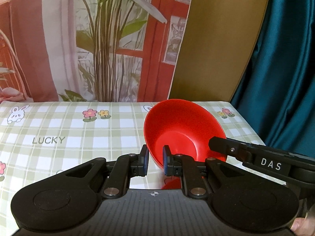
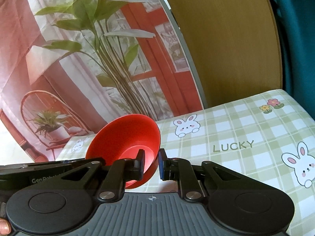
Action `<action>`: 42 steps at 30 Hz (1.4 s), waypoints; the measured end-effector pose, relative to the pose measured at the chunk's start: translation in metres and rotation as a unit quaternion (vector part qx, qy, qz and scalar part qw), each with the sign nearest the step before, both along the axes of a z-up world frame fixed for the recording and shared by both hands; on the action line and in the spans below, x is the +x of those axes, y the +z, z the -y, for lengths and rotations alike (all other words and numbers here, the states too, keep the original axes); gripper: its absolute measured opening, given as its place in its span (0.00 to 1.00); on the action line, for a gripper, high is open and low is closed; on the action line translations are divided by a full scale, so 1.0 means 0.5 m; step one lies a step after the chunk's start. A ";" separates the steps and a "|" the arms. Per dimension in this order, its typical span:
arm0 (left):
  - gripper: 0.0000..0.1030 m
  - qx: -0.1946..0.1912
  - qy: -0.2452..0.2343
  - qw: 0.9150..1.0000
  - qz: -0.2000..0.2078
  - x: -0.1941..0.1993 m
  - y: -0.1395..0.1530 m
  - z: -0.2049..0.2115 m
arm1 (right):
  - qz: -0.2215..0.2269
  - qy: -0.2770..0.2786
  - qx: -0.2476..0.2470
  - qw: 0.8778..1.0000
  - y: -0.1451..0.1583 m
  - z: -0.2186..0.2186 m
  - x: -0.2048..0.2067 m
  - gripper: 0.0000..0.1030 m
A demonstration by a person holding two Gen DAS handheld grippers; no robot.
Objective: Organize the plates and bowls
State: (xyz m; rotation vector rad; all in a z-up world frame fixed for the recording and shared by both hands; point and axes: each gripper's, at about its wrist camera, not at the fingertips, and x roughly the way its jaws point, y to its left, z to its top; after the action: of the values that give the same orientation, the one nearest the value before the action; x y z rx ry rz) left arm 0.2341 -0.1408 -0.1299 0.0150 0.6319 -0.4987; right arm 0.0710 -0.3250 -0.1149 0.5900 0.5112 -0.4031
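A red bowl [image 1: 183,125] is tilted above the checked tablecloth [image 1: 59,129], its opening facing the camera. My left gripper [image 1: 155,161] is shut on its near left rim, one pad outside and one inside. The right gripper [image 1: 218,143] reaches in from the right and meets the bowl's right rim. In the right wrist view the same red bowl [image 2: 126,135] is tilted, and my right gripper [image 2: 151,163] is shut on its right rim, one pad inside and one outside. The left gripper's body [image 2: 49,167] lies at the lower left.
The table carries a green checked cloth with rabbits, flowers and the word LUCKY [image 2: 233,145]. A printed backdrop [image 1: 88,39] with a plant stands behind it, next to a wooden panel [image 1: 216,49] and a teal curtain [image 1: 285,68] on the right.
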 end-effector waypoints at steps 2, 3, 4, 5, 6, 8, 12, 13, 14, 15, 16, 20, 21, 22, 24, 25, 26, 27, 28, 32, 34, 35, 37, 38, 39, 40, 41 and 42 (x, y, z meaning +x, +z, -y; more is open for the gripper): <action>0.15 0.000 -0.002 1.000 -0.001 -0.011 -0.001 -0.002 | -0.001 0.000 0.001 1.000 -0.001 -0.006 -0.010 0.14; 0.15 -0.001 -0.003 1.000 -0.002 -0.016 -0.002 -0.003 | -0.002 0.000 0.002 1.000 -0.001 -0.008 -0.014 0.14; 0.16 -0.002 -0.004 1.000 -0.003 -0.021 -0.003 -0.005 | -0.002 -0.001 0.002 1.000 -0.002 -0.011 -0.019 0.14; 0.16 -0.003 -0.005 1.000 -0.004 -0.026 -0.003 -0.006 | -0.002 -0.001 0.002 1.000 -0.003 -0.013 -0.024 0.14; 0.16 -0.003 -0.005 1.000 -0.004 -0.028 -0.004 -0.006 | -0.003 -0.001 0.002 1.000 -0.003 -0.016 -0.028 0.14; 0.16 -0.005 -0.007 1.000 -0.005 -0.039 -0.008 -0.008 | -0.005 -0.003 0.002 1.000 -0.004 -0.022 -0.035 0.14; 0.16 -0.010 -0.011 1.000 -0.010 -0.054 -0.016 -0.013 | -0.004 -0.006 0.001 1.000 -0.006 -0.036 -0.055 0.14; 0.17 -0.011 -0.012 1.000 -0.011 -0.058 -0.018 -0.014 | -0.004 -0.007 0.001 1.000 -0.006 -0.040 -0.059 0.14; 0.17 -0.012 -0.013 1.000 -0.013 -0.062 -0.020 -0.016 | -0.004 -0.008 0.001 1.000 -0.007 -0.044 -0.064 0.14; 0.17 -0.012 -0.015 1.000 -0.015 -0.067 -0.022 -0.017 | -0.005 -0.008 0.000 1.000 -0.008 -0.048 -0.069 0.14; 0.17 -0.013 -0.018 1.000 -0.017 -0.071 -0.025 -0.019 | -0.005 -0.010 0.002 1.000 -0.010 -0.052 -0.075 0.14; 0.17 -0.012 -0.026 0.999 -0.020 -0.086 -0.028 -0.026 | -0.006 -0.013 0.002 1.000 -0.015 -0.072 -0.096 0.14; 0.17 -0.013 -0.028 0.999 -0.021 -0.088 -0.029 -0.028 | -0.006 -0.014 0.003 1.000 -0.017 -0.075 -0.100 0.14; 0.17 -0.014 -0.029 0.999 -0.023 -0.090 -0.030 -0.029 | -0.007 -0.014 0.003 1.000 -0.019 -0.078 -0.104 0.14; 0.17 -0.016 -0.030 0.999 -0.026 -0.092 -0.033 -0.031 | -0.010 -0.014 0.004 1.000 -0.023 -0.083 -0.108 0.14; 0.17 -0.017 -0.030 0.999 -0.029 -0.092 -0.035 -0.031 | -0.012 -0.014 0.004 1.000 -0.026 -0.085 -0.111 0.14; 0.17 -0.017 -0.030 0.999 -0.030 -0.092 -0.036 -0.031 | -0.015 -0.014 0.005 1.000 -0.028 -0.086 -0.112 0.14; 0.17 -0.017 -0.031 0.999 -0.032 -0.093 -0.038 -0.031 | -0.017 -0.014 0.005 1.000 -0.031 -0.087 -0.113 0.14; 0.17 -0.017 -0.031 0.999 -0.033 -0.093 -0.039 -0.031 | -0.018 -0.014 0.007 1.000 -0.034 -0.088 -0.114 0.14; 0.17 -0.018 -0.029 0.999 -0.041 -0.092 -0.051 -0.034 | -0.024 -0.013 0.010 1.000 -0.047 -0.093 -0.116 0.14; 0.17 -0.016 -0.029 0.998 -0.045 -0.091 -0.056 -0.036 | -0.027 -0.013 0.013 0.999 -0.054 -0.094 -0.114 0.14; 0.17 -0.014 -0.029 0.998 -0.046 -0.089 -0.059 -0.036 | -0.029 -0.013 0.015 0.999 -0.057 -0.094 -0.113 0.14; 0.17 -0.013 -0.029 0.998 -0.049 -0.088 -0.062 -0.037 | -0.031 -0.013 0.017 0.999 -0.062 -0.094 -0.111 0.14; 0.17 -0.011 -0.029 0.998 -0.050 -0.087 -0.063 -0.037 | -0.032 -0.012 0.018 0.999 -0.064 -0.094 -0.110 0.14; 0.17 -0.010 -0.029 0.998 -0.051 -0.087 -0.064 -0.037 | -0.033 -0.012 0.018 0.999 -0.066 -0.094 -0.110 0.14; 0.17 -0.009 -0.029 0.998 -0.052 -0.085 -0.065 -0.037 | -0.035 -0.012 0.019 0.999 -0.069 -0.094 -0.110 0.14; 0.17 -0.007 -0.030 0.998 -0.053 -0.086 -0.065 -0.036 | -0.036 -0.013 0.019 0.999 -0.070 -0.093 -0.109 0.14; 0.17 -0.006 -0.030 0.998 -0.054 -0.086 -0.067 -0.034 | -0.037 -0.013 0.020 0.999 -0.072 -0.092 -0.109 0.14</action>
State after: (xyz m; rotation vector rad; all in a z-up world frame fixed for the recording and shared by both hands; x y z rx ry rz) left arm 0.1910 -0.1236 -0.1633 -0.0044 0.7351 -0.5636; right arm 0.0167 -0.2788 -0.1510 0.6221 0.5833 -0.4411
